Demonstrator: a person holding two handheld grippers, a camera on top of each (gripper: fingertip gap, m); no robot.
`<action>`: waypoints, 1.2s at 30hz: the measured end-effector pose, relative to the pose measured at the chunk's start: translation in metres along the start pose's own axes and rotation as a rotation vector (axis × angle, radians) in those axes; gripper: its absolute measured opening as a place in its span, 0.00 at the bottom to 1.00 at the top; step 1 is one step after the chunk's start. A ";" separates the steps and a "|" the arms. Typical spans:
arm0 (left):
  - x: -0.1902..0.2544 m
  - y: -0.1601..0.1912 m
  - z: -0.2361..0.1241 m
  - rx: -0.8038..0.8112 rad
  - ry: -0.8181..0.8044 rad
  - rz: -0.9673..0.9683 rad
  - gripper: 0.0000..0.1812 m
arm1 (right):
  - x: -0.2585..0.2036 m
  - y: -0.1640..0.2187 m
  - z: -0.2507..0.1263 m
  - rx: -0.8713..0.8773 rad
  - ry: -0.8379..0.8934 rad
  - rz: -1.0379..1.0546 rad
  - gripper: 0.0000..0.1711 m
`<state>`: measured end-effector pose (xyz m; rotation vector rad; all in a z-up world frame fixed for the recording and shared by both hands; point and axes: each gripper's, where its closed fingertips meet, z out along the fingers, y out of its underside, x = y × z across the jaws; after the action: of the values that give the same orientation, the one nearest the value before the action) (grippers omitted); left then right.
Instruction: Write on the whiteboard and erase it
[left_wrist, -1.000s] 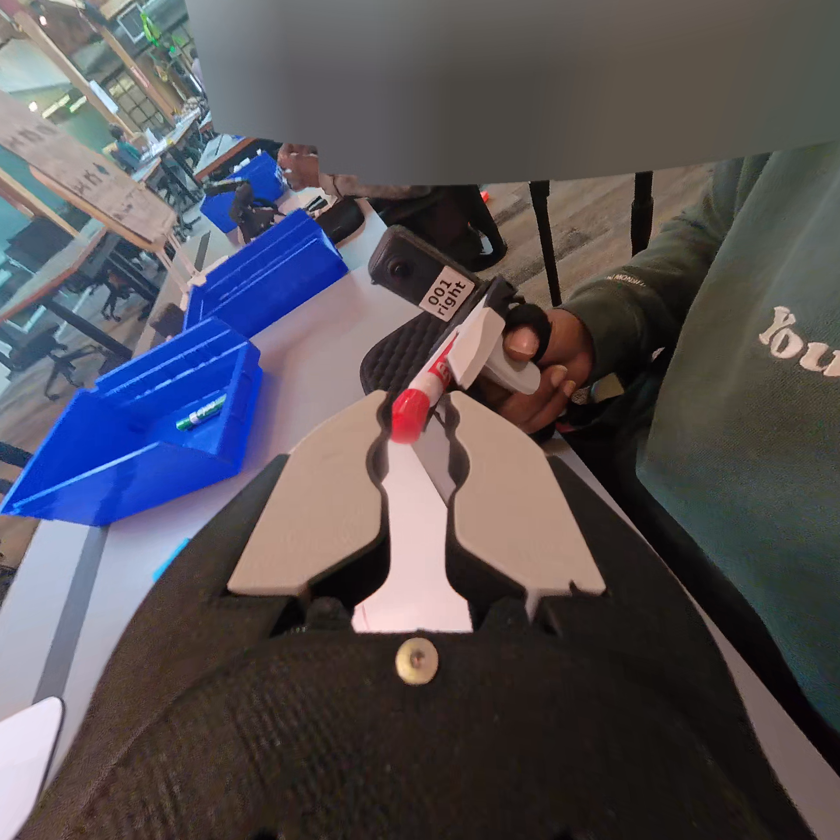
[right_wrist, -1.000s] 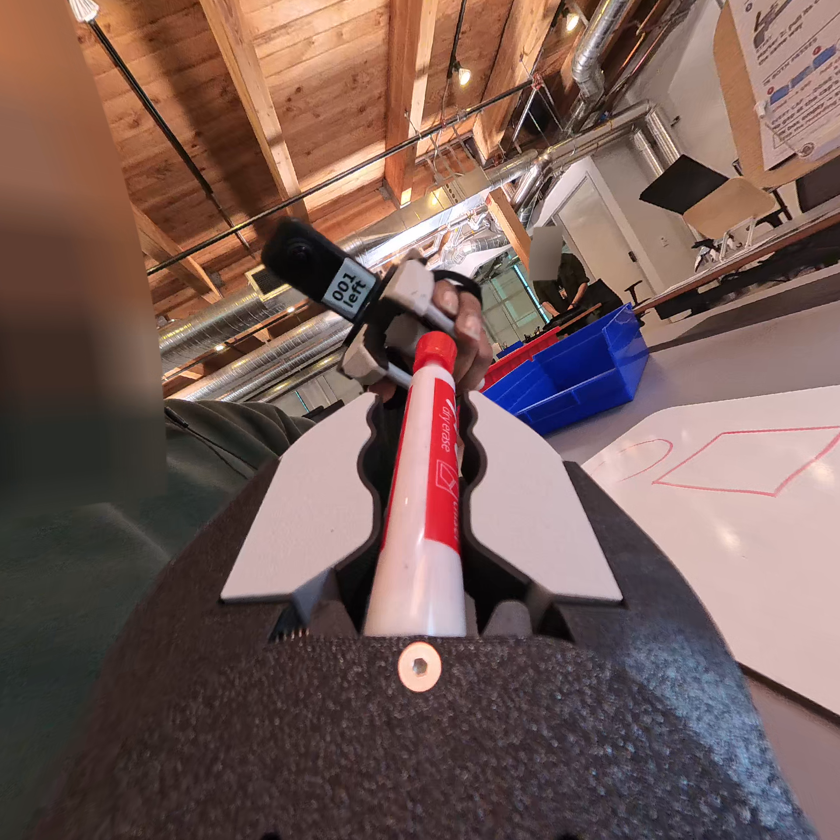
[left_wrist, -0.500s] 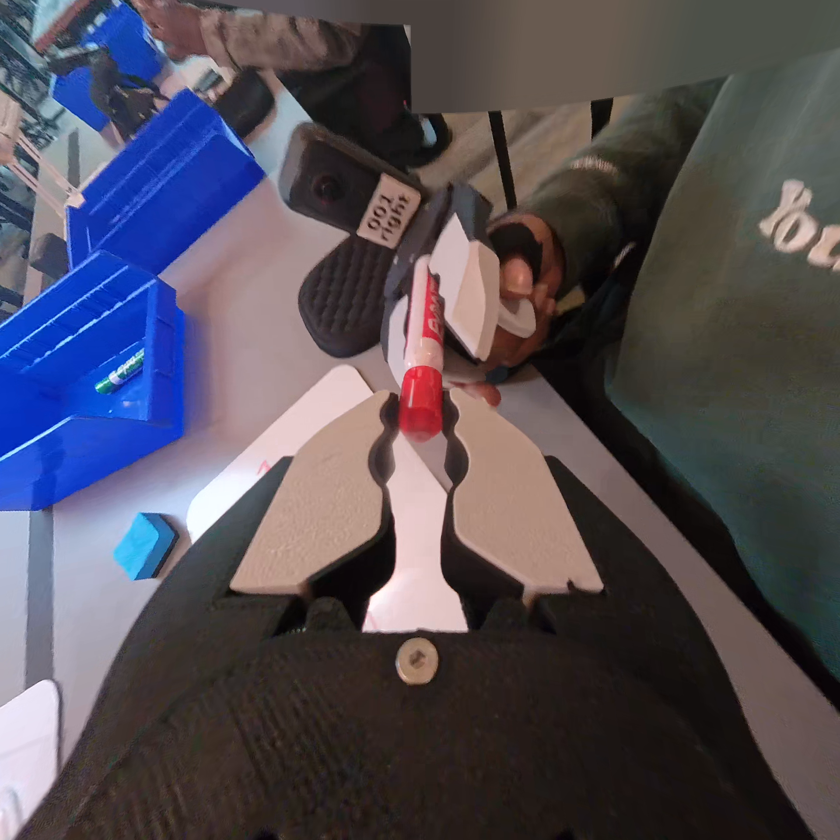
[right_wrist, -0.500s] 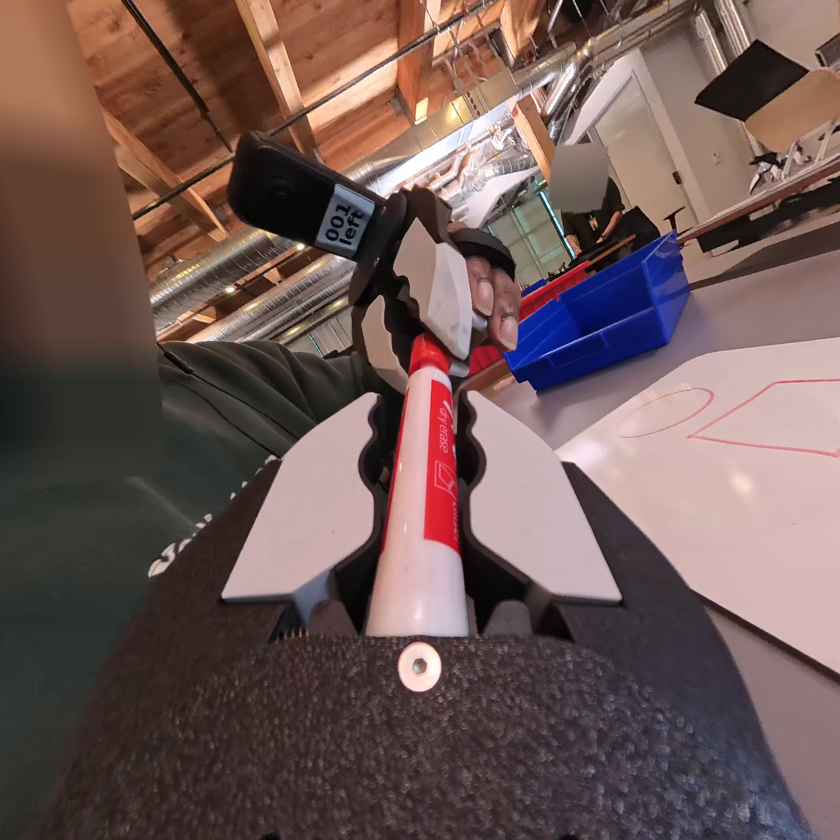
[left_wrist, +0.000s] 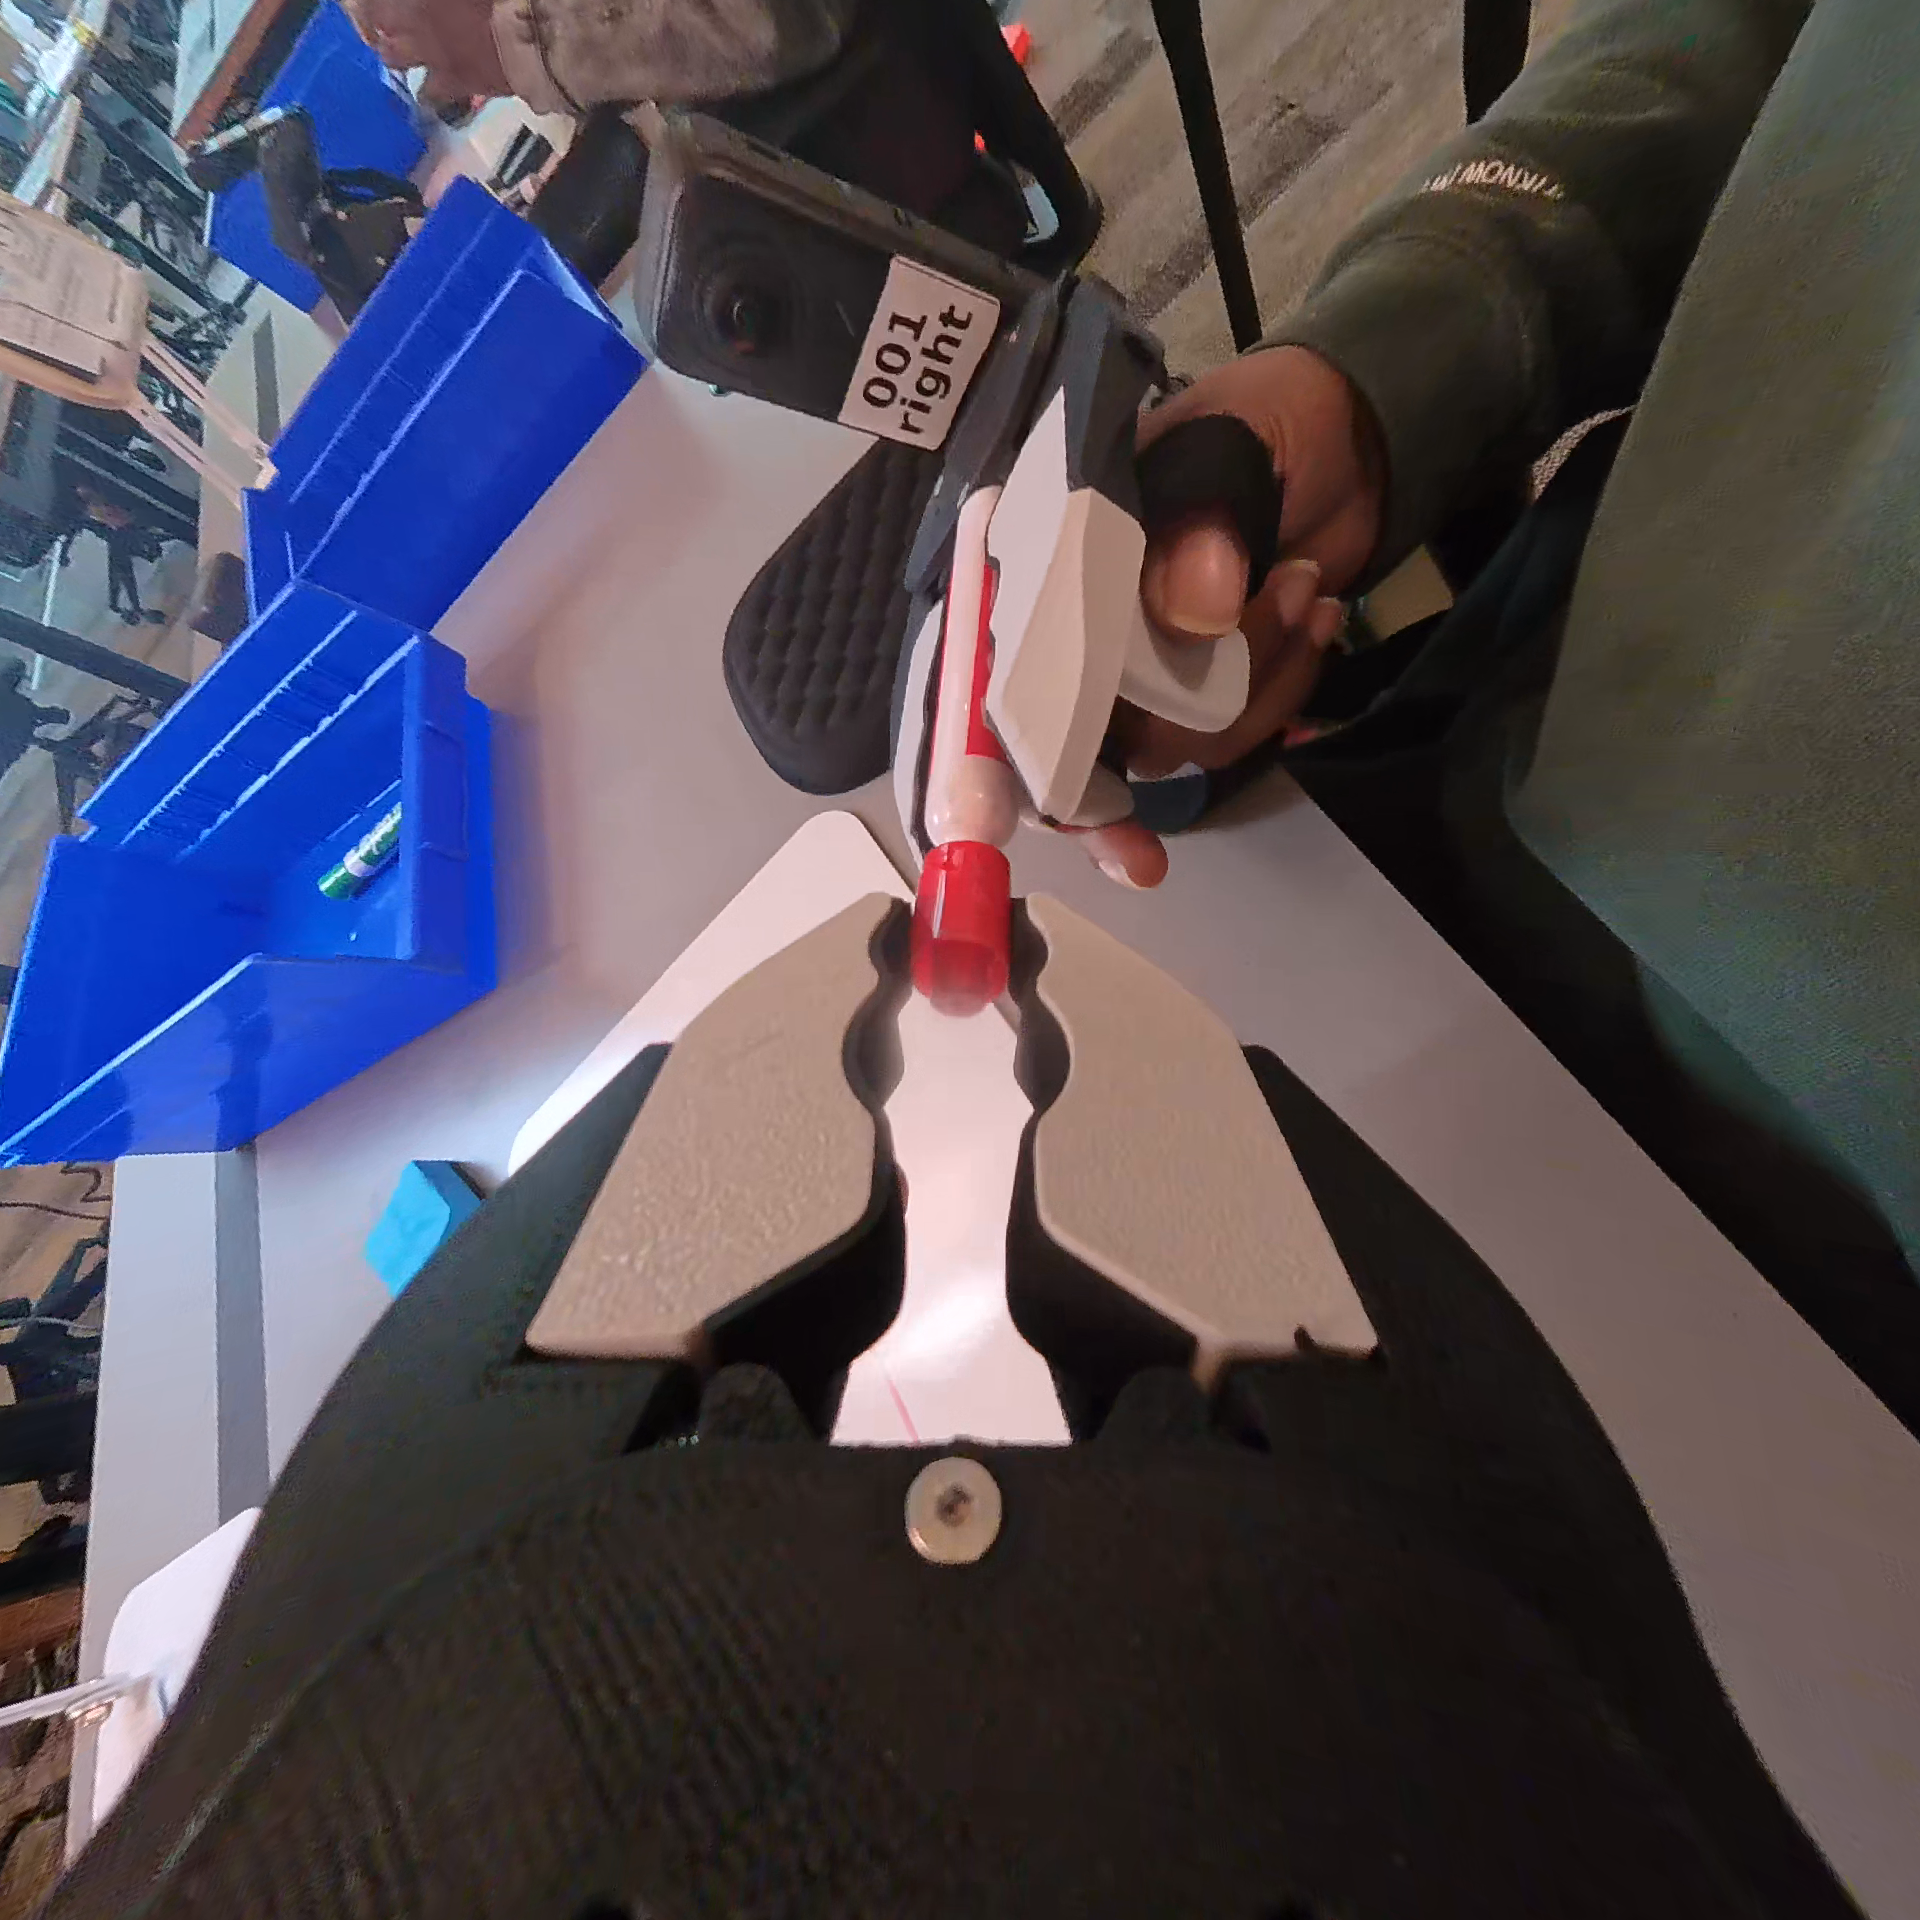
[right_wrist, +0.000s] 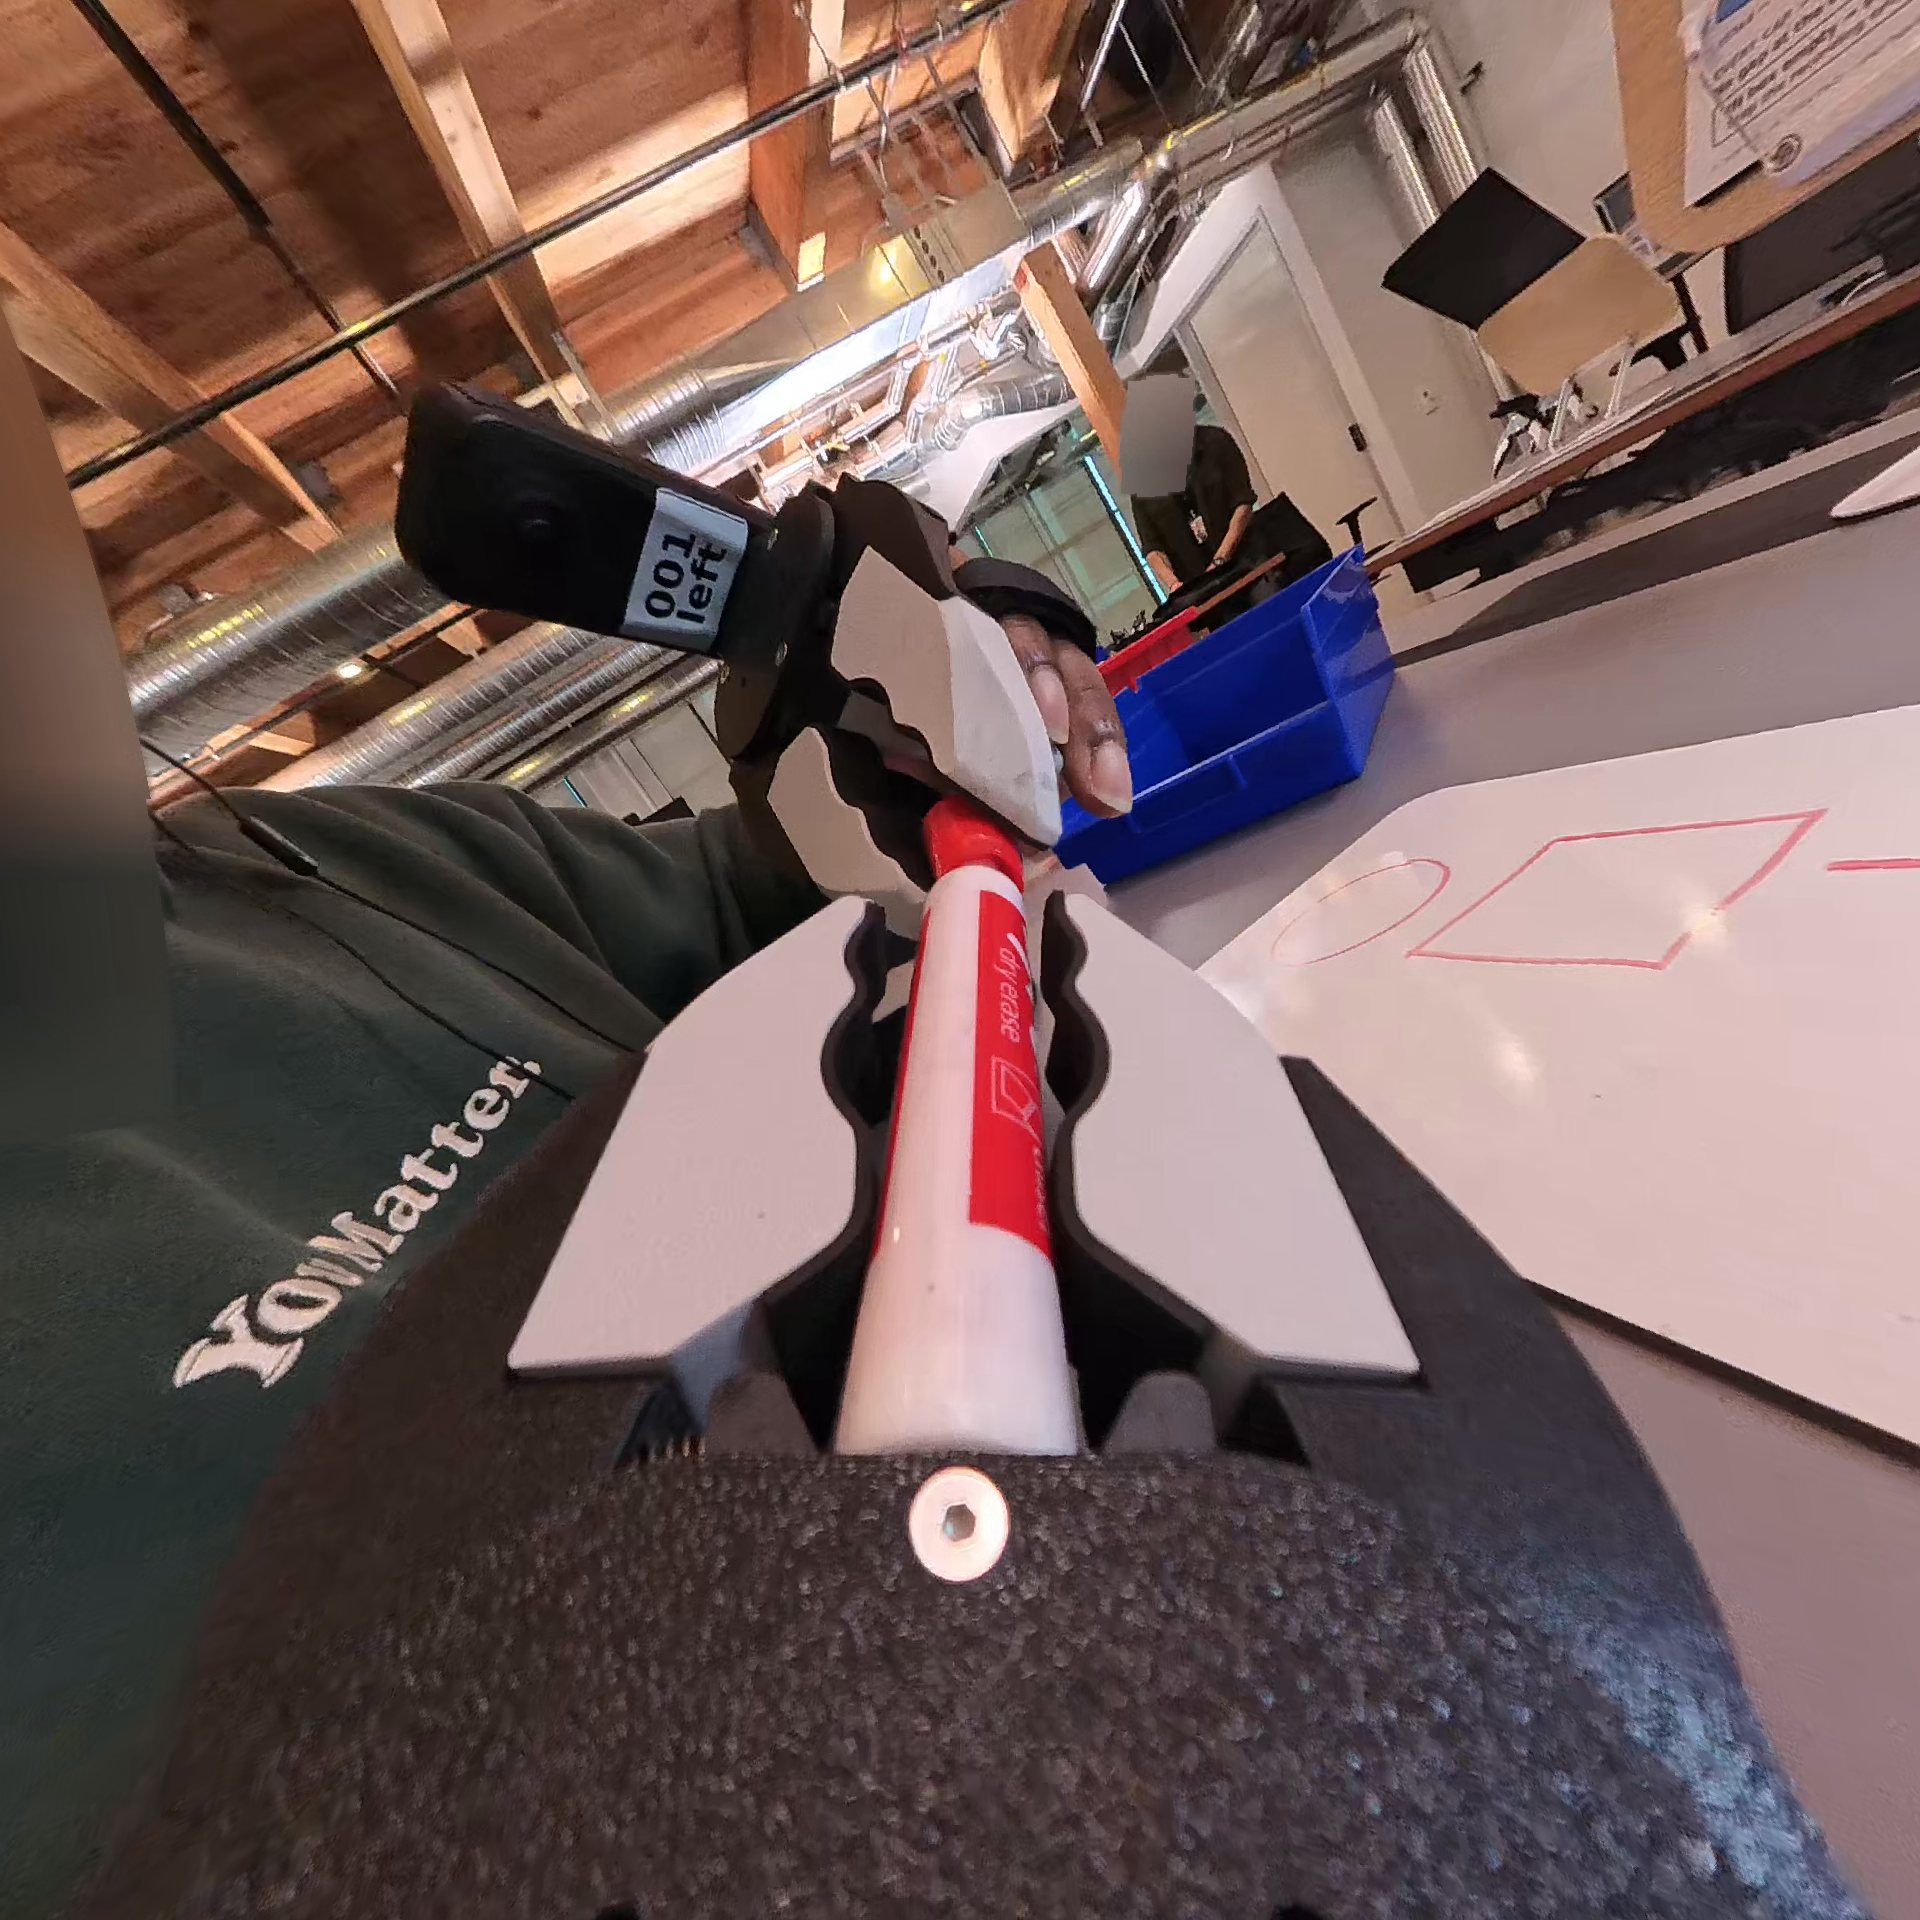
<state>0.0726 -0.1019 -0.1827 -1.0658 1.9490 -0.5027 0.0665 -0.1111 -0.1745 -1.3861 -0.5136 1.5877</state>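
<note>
Fingers of our right gripper pinched the white barrel of the marker, while our left gripper closed its tips on the red cap, both held just above the whiteboard. Red shapes, an oval and a diamond, were already drawn there, so we judged the writing done; capping came first, then erasing with the blue eraser. The nearest blue bin held a green marker.
</note>
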 end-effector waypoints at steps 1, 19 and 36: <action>0.001 0.001 0.001 -0.007 0.003 0.009 0.10 | 0.000 0.000 0.000 0.002 0.003 0.001 0.18; 0.009 -0.001 0.000 0.078 -0.016 -0.008 0.10 | -0.004 0.006 0.004 -0.008 -0.021 0.069 0.17; 0.014 0.021 -0.032 0.137 0.158 -0.289 0.11 | 0.010 0.004 -0.012 -0.541 0.337 -0.637 0.31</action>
<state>0.0320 -0.1027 -0.1851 -1.2571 1.8717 -0.8896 0.0765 -0.1075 -0.1864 -1.6199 -1.0982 0.7041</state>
